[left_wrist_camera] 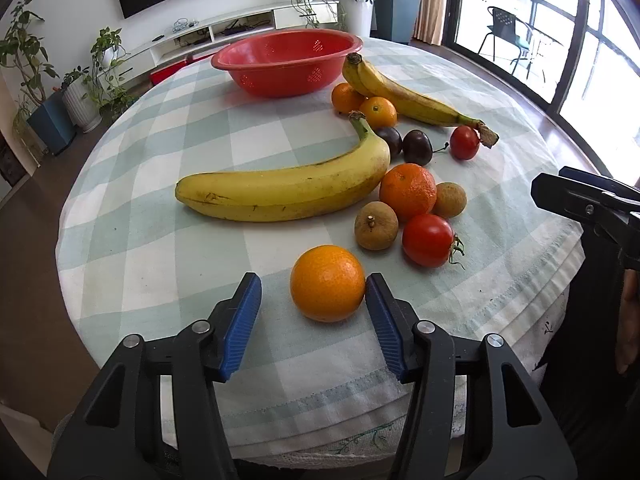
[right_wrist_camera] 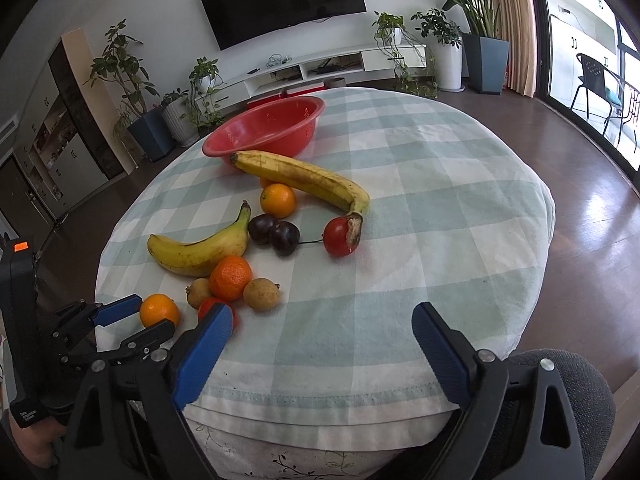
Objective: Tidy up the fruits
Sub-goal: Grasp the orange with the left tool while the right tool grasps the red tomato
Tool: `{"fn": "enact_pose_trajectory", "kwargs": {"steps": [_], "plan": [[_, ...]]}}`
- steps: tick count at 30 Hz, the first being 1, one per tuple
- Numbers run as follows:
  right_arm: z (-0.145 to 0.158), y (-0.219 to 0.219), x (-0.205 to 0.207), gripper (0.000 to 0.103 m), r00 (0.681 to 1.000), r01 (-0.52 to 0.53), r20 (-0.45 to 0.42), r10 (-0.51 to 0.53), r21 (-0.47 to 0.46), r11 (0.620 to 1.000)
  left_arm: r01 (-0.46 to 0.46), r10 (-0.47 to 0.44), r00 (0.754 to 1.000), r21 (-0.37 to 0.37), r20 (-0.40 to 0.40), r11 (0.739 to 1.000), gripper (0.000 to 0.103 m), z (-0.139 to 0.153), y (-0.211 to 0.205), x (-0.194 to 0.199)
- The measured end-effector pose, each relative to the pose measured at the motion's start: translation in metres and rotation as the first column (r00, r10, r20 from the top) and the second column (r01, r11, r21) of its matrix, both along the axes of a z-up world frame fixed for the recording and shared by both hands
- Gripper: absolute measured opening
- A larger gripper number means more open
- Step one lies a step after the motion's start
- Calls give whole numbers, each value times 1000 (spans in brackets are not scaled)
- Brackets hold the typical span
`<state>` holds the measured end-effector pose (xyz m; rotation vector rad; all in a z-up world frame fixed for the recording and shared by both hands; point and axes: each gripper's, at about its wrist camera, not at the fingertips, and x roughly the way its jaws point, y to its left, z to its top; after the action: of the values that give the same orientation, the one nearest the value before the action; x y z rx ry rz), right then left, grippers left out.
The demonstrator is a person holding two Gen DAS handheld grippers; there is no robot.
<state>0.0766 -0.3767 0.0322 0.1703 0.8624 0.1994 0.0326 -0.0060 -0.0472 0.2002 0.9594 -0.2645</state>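
Left wrist view: we see a near orange (left_wrist_camera: 327, 283) on the checked tablecloth (left_wrist_camera: 168, 264).
Beyond it: banana (left_wrist_camera: 288, 190), longan (left_wrist_camera: 376, 226), tomato (left_wrist_camera: 428, 240), red colander (left_wrist_camera: 286, 60) farthest.
Our left gripper (left_wrist_camera: 314, 312): wide apart, right pad touching the orange, left pad clear.
Our right gripper (right_wrist_camera: 322, 344): spread wide, holding nothing.
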Motion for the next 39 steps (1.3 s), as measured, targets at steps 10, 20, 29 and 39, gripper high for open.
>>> {"fn": "enact_pose_trajectory", "kwargs": {"steps": [10, 20, 29, 39], "plan": [[-8, 13, 6, 83, 998, -59, -30, 58, -15, 998, 10, -15, 999, -101, -46, 995, 36, -6, 11, 11], [-16, 52, 7, 68, 975, -207, -75, 207, 4, 978, -14, 8, 1000, -216, -25, 976, 35, 4, 37, 3], [-32, 79, 20, 61, 960, -260, -121, 254, -39, 965, -22, 17, 1000, -281, -21, 959, 35, 5, 52, -3], [-35, 92, 31, 48, 953, -289, -119, 279, -72, 955, -26, 20, 1000, -288, -24, 957, 35, 0, 55, -3]]}}
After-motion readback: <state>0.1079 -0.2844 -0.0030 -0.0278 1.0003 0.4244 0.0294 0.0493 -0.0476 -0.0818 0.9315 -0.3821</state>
